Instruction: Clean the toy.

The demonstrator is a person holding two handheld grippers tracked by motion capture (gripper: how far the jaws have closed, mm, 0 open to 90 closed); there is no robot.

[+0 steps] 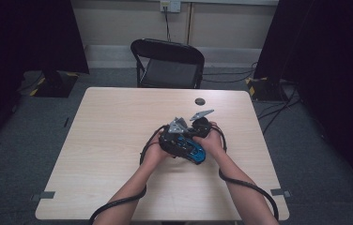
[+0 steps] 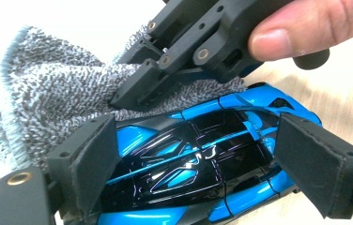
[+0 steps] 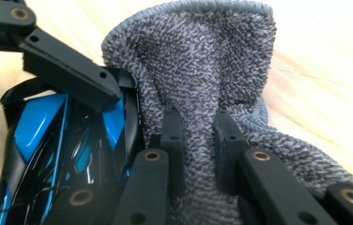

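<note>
Toy car (image 2: 198, 164) between left gripper (image 2: 203, 159) jaws.

Curtained studio: black drapes (image 1: 29, 33), floor cables (image 1: 278, 110).

High view: the toy car (image 1: 191, 149) lies half covered by both hands and grippers; the small dark disc (image 1: 200, 101) near the desk's far edge is too small to identify. Left gripper view: the grey cloth (image 2: 48, 98) hides the car's far end, and the picture's bottom edge cuts off its near side. Right gripper view: cloth folds conceal the jaw tips.
</note>
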